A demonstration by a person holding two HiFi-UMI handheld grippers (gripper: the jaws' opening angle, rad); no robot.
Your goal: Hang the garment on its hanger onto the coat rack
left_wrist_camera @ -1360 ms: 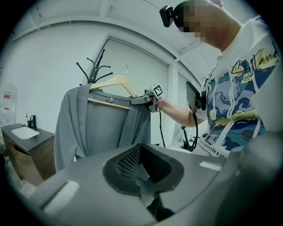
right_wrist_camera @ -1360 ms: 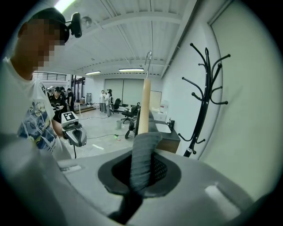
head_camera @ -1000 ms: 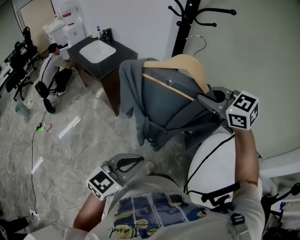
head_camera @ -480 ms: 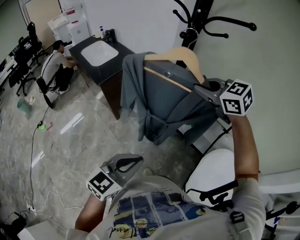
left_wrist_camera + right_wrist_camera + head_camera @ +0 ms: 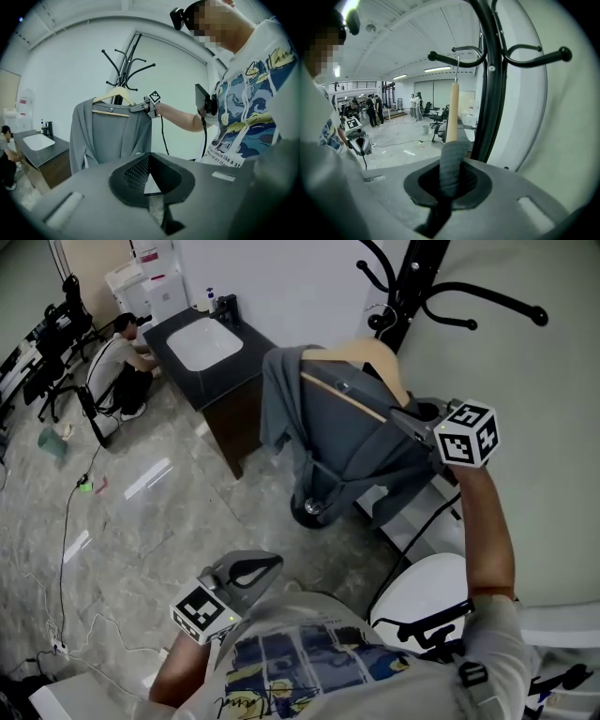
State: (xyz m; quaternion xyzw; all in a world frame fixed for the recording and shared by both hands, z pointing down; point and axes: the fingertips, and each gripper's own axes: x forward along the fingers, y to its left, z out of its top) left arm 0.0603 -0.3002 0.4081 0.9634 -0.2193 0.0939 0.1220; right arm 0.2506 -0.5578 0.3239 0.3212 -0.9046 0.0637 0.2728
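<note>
Garment (image 5: 337, 437) on hanger (image 5: 375, 360) sits clamped between right tongs (image 5: 403, 420).

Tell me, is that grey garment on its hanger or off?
On: the garment drapes over the wooden hanger, right gripper clamping one shoulder.

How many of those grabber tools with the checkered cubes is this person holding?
2. The left gripper is held low and empty; the right gripper is raised, clamped on the gray garment draped over its wooden hanger. None seems hidden.

Right claw (image 5: 401, 418) raised at arm's length, clamped; left claw (image 5: 274, 562) low, jaws together
</note>
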